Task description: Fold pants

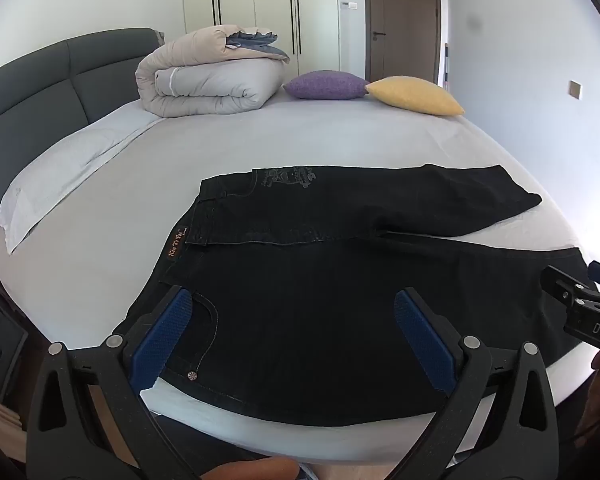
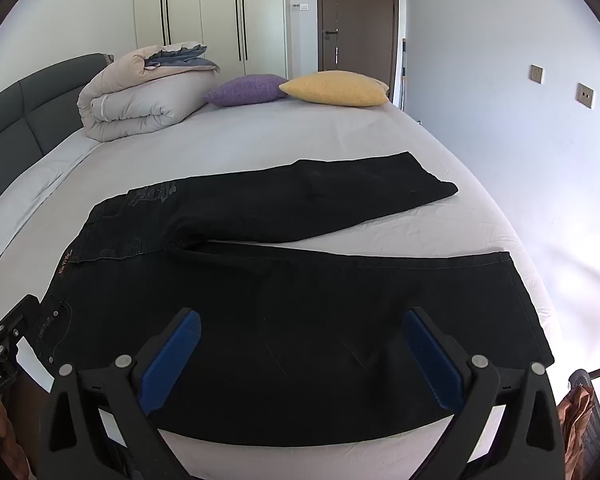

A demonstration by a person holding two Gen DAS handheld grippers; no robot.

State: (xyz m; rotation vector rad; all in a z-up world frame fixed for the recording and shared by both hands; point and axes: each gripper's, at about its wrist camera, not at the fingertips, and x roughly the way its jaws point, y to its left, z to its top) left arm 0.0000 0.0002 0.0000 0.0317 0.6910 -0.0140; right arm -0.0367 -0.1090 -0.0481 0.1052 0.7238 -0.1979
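Note:
Black jeans (image 1: 320, 280) lie flat on the bed, waistband to the left and both legs spread to the right; they also show in the right wrist view (image 2: 300, 300). My left gripper (image 1: 292, 312) is open and empty, hovering over the near waist and pocket. My right gripper (image 2: 302, 332) is open and empty above the near leg. The right gripper also shows at the right edge of the left wrist view (image 1: 580, 304), and the left gripper at the left edge of the right wrist view (image 2: 0, 332).
The bed sheet (image 1: 340, 136) is white. A folded duvet (image 1: 208, 76), a purple pillow (image 1: 324, 85) and a yellow pillow (image 1: 416, 95) lie at the far side. A grey headboard (image 1: 40, 80) runs on the left. The near bed edge is just under the grippers.

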